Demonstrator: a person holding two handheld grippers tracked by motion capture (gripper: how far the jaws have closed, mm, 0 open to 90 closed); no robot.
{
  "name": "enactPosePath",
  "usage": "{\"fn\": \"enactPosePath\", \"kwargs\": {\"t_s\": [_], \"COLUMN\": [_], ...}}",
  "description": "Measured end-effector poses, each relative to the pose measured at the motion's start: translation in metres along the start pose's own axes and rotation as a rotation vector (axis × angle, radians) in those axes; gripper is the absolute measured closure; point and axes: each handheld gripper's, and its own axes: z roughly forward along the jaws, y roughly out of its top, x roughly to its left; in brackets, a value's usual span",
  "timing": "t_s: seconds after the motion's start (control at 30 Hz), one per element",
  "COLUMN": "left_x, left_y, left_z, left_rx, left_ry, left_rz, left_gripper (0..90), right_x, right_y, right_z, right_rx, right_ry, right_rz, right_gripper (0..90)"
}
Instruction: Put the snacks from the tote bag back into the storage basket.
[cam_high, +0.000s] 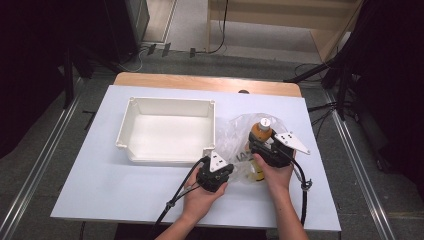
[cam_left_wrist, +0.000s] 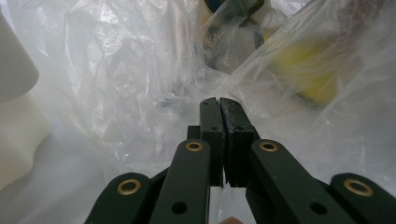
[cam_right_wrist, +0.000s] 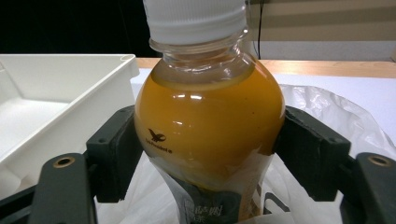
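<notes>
A bottle of orange drink with a white cap stands upright in a clear plastic bag on the white table, right of centre. My right gripper is shut on it. In the right gripper view both pads press the bottle's orange shoulder, just above its label. My left gripper sits at the bag's near left edge. In the left gripper view its jaws stand together, pinching the bag's film. The label shows dimly through the plastic.
An empty white bin stands left of the bag, its right wall close to my left gripper; its rim also lies left of the bottle. Bare white table stretches to the front left. Cables trail back from both grippers.
</notes>
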Motion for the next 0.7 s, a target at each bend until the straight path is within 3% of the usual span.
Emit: {"fn": "enactPosePath", "kwargs": {"t_s": [0.43, 0.7], "left_x": [-0.0004, -0.0004], "left_y": [-0.0001, -0.0002], "left_z": [-0.0001, 0.0001], "left_rx": [-0.001, -0.002], "left_ry": [0.000, 0.000], "left_rz": [0.004, 0.004], "left_gripper": [89.1, 89.3], "right_x": [0.0000, 0.0020], "right_y": [-0.0015, -0.0011], "right_z": [0.0049, 0.0032], "right_rx": [-0.009, -0.009], "right_ry": [0.008, -0.012], "right_rz": [0.007, 0.000], "right_gripper": [29.6, 30.5]}}
